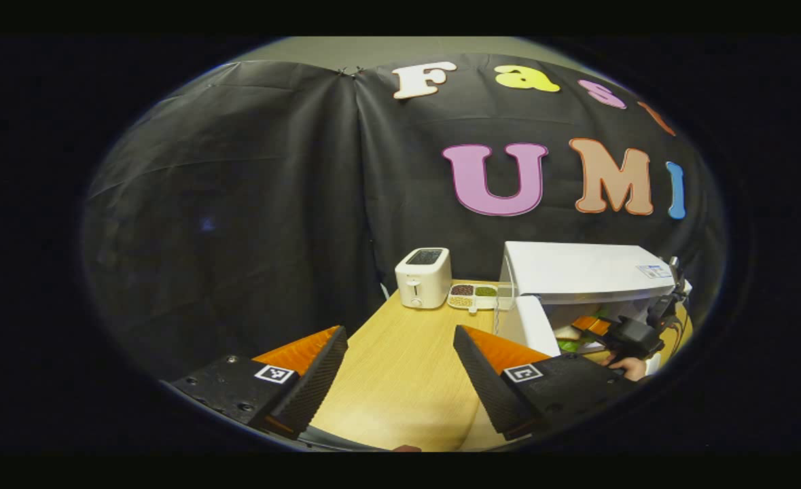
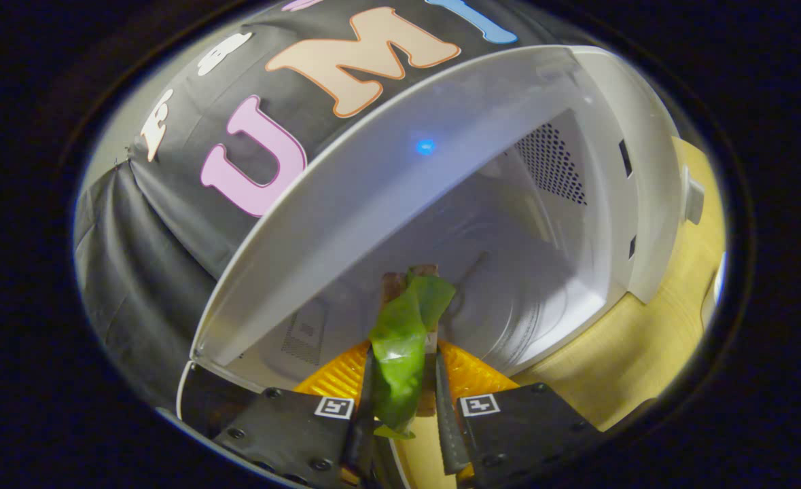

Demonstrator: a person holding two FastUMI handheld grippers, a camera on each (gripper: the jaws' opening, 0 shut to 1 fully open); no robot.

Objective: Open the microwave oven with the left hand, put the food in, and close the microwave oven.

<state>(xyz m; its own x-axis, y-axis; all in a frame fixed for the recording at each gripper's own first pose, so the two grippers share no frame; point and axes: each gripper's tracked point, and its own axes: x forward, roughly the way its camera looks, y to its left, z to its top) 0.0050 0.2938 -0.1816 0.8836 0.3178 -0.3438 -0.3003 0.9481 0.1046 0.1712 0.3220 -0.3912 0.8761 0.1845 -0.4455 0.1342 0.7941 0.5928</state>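
Your right gripper point(image 2: 403, 401) has both fingers pressed on the food point(image 2: 403, 339), a leafy green piece with brown bread-like layers, held at the mouth of the open microwave oven point(image 2: 509, 224). Your left gripper point(image 1: 400, 380) hangs with fingers wide apart over the wooden table point(image 1: 407, 367), well apart from the white toaster point(image 1: 423, 276) and the divided snack tray point(image 1: 473, 296).

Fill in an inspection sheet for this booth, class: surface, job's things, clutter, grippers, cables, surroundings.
Surface: wooden table, bare in front.
Job's things: white microwave, door open; food, a green leaf with something brown, held at the cavity mouth.
Clutter: white toaster; divided tray of grains.
Grippers: left gripper jaws apart, holding nothing; right gripper jaws shut on the food.
Cables: thin lead beside the microwave.
Surroundings: black cloth wall.
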